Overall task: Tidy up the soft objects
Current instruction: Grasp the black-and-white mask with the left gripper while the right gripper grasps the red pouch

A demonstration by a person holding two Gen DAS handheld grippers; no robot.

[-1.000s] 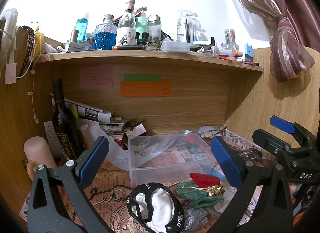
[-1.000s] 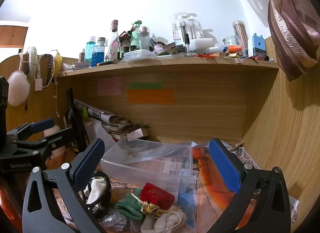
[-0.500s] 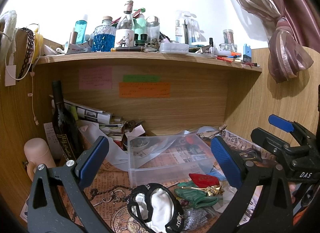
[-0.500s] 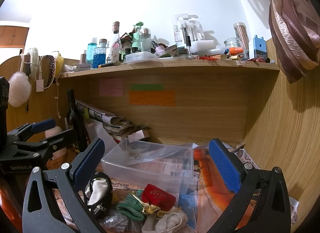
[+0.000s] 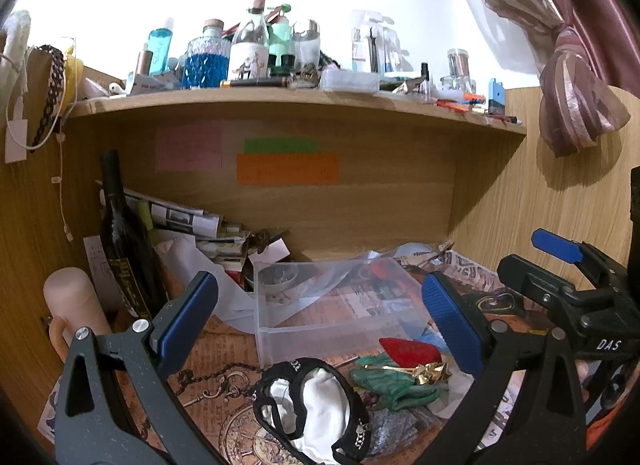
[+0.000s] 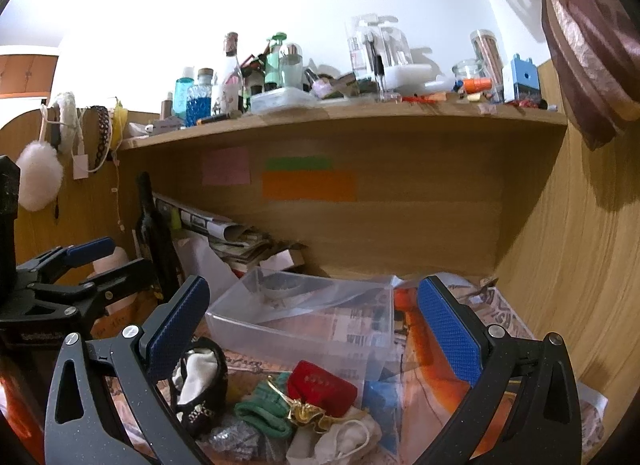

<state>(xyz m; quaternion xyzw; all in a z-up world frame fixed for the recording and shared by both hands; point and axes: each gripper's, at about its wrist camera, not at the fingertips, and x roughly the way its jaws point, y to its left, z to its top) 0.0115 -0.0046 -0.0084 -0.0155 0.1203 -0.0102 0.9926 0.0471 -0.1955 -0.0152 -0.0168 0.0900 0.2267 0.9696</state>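
Note:
A pile of soft things lies on the papered desk in front of a clear plastic box (image 5: 340, 313) (image 6: 304, 317): a black-rimmed white fabric piece (image 5: 316, 405) (image 6: 200, 381), a green cloth (image 5: 392, 383) (image 6: 264, 409), a red pouch (image 5: 408, 350) (image 6: 320, 385), a gold bow (image 5: 430, 370) and a white drawstring bag (image 6: 344, 437). My left gripper (image 5: 320, 313) is open and empty above the pile. My right gripper (image 6: 312, 317) is open and empty above the pile too, to the right of the left one (image 6: 68, 277).
A dark wine bottle (image 5: 124, 241), rolled newspapers (image 5: 180, 219) and a pink mug (image 5: 72, 305) stand at the back left. A shelf (image 5: 280, 99) crowded with bottles hangs above. A wooden wall (image 6: 580, 265) closes the right side.
Both views shift only slightly; the scene sits a little lower in the frames. Nothing was grasped or moved.

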